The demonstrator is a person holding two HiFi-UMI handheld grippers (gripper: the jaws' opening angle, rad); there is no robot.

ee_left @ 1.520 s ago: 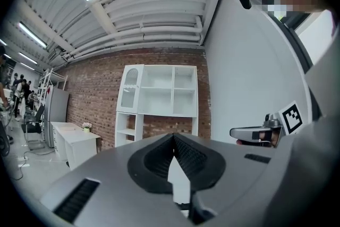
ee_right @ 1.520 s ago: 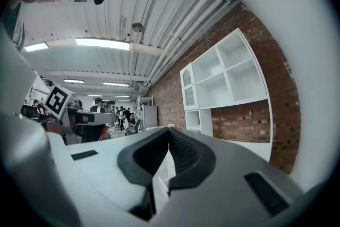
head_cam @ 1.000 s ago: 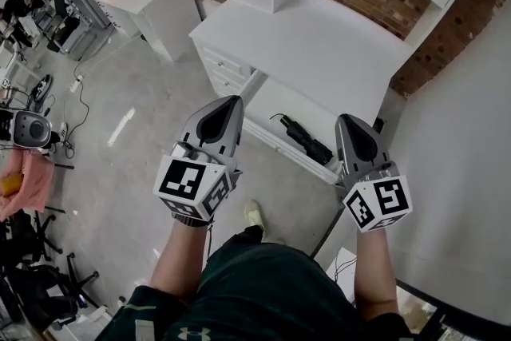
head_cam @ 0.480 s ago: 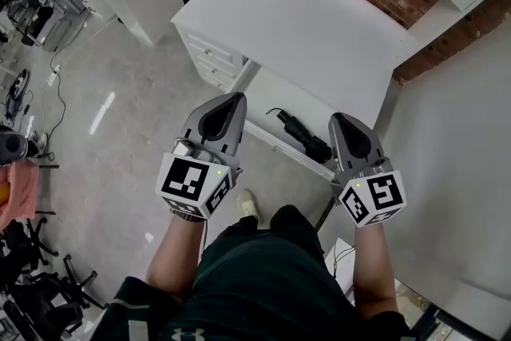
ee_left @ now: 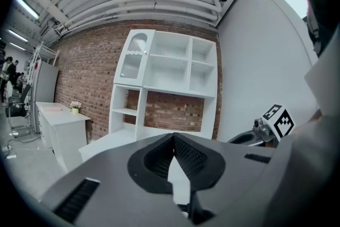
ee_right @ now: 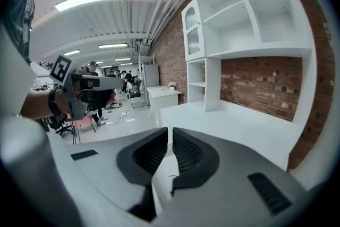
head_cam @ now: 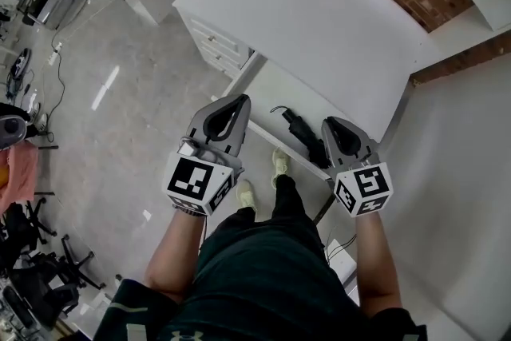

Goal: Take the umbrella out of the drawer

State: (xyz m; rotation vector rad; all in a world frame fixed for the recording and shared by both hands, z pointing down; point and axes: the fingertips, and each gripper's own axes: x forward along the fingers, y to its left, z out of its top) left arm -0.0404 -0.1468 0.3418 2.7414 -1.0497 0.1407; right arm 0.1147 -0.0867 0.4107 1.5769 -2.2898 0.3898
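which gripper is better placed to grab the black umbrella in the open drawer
Right, probably. The right gripper shows just beside the black folded umbrella in the open white drawer; the left gripper is farther off, near the drawer's other end. Both are shut.

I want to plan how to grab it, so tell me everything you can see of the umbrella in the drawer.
The umbrella is black and folded into a short, compact bundle that looks like fabric. A thin cord loop curls from its far end. It lies flat and diagonal on the white floor of the open drawer, close to the front edge. In the head view its near end is hidden behind the right gripper. That gripper is shut and empty, so nothing holds the umbrella.
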